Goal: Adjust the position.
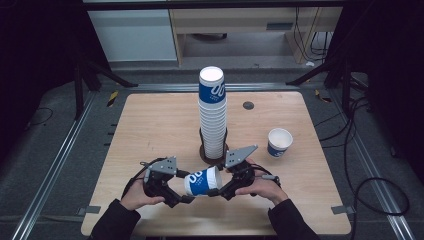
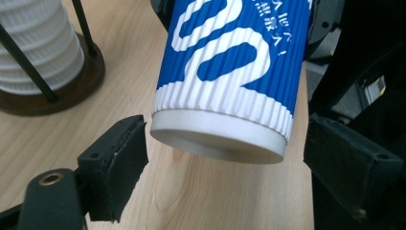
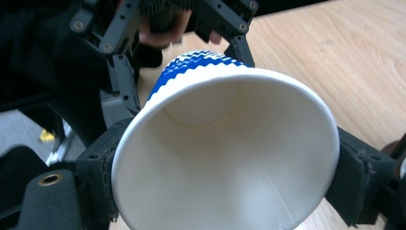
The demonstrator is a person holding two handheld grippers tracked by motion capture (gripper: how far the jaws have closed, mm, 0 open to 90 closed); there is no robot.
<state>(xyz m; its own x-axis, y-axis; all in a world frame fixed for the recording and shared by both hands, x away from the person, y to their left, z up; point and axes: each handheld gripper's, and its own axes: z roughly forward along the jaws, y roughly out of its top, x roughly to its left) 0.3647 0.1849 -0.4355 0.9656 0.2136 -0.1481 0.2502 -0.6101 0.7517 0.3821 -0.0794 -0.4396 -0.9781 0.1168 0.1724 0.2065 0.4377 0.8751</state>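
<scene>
While the right gripper (image 1: 214, 192) clamps the rim of the light, easily crushed blue-and-white ribbed paper cup (image 1: 202, 181) above the table's (image 1: 150, 125) near edge, the left gripper (image 1: 186, 198) stands open around its stiffer base, the safer hold.

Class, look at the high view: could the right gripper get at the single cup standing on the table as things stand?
Probably not yet: the right gripper is shut on the sideways cup; otherwise bare table leads to the single cup.
</scene>
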